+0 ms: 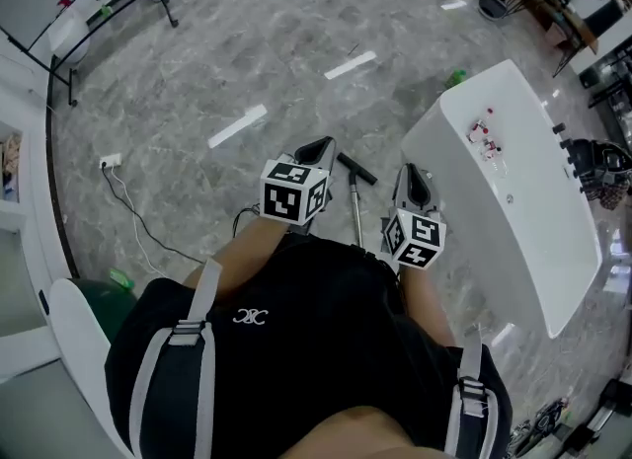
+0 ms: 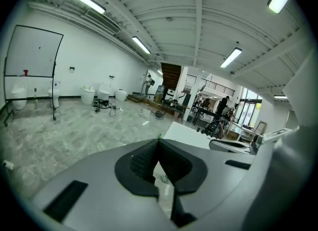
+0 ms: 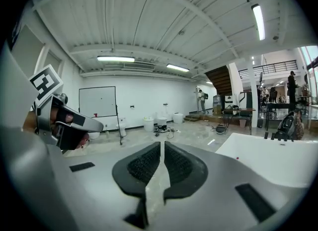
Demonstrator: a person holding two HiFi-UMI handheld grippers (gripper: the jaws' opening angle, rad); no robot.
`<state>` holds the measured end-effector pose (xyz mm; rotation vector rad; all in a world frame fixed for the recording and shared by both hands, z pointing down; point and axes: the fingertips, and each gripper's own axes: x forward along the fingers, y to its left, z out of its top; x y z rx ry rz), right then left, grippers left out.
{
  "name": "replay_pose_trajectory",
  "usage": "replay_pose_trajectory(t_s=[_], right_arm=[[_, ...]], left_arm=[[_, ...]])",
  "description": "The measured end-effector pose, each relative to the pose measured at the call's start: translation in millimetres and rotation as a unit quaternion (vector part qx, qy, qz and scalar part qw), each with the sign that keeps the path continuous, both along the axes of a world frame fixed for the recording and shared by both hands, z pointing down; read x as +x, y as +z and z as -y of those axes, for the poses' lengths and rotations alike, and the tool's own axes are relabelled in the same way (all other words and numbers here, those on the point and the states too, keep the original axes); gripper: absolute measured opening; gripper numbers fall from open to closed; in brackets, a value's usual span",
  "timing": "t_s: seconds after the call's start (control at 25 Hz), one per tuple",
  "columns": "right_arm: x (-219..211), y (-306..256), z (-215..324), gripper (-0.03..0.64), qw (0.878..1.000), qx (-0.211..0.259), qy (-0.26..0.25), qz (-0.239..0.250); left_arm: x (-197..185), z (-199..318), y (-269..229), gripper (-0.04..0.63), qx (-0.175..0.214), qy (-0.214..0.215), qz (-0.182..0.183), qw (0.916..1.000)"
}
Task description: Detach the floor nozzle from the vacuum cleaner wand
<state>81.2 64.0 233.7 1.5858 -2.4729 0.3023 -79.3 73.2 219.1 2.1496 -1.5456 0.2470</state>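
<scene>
Black floor nozzle (image 1: 356, 169) on its slim grey wand (image 1: 355, 212) lies on the grey marble floor (image 1: 197, 82) ahead, between my grippers. My left gripper (image 1: 318, 148) and right gripper (image 1: 415, 183) are both closed and empty, carried above it, since I judge I am only approaching.

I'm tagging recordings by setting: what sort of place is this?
Probably a large open workshop or showroom hall, not a home: toilets standing along the wall, a freestanding whiteboard, and strip lights on an exposed ceiling.

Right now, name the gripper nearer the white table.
The right gripper, close beside the white table; the left gripper sits farther off, beyond the vacuum wand.
</scene>
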Motion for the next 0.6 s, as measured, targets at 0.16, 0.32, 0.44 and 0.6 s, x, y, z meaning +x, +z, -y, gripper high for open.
replay_pose_trajectory(t_s=[0.16, 0.32, 0.44, 0.6], right_arm=[[-14, 11, 33, 0.015, 1.0, -0.006, 0.016, -0.008], [-17, 37, 47, 0.02, 0.999, -0.04, 0.021, -0.011], [-8, 58, 53, 0.079, 0.997, -0.071, 0.016, -0.004], [9, 98, 61, 0.129, 0.991, -0.131, 0.023, -0.004]], left_arm=[[-22, 39, 10, 0.0, -0.013, 0.011, 0.007, 0.9998], [-31, 76, 30, 0.0, -0.048, 0.019, -0.007, 0.9987], [-16, 94, 48, 0.0, -0.081, 0.038, -0.026, 0.9956], [3, 114, 79, 0.0, -0.115, 0.065, -0.01, 0.9911]])
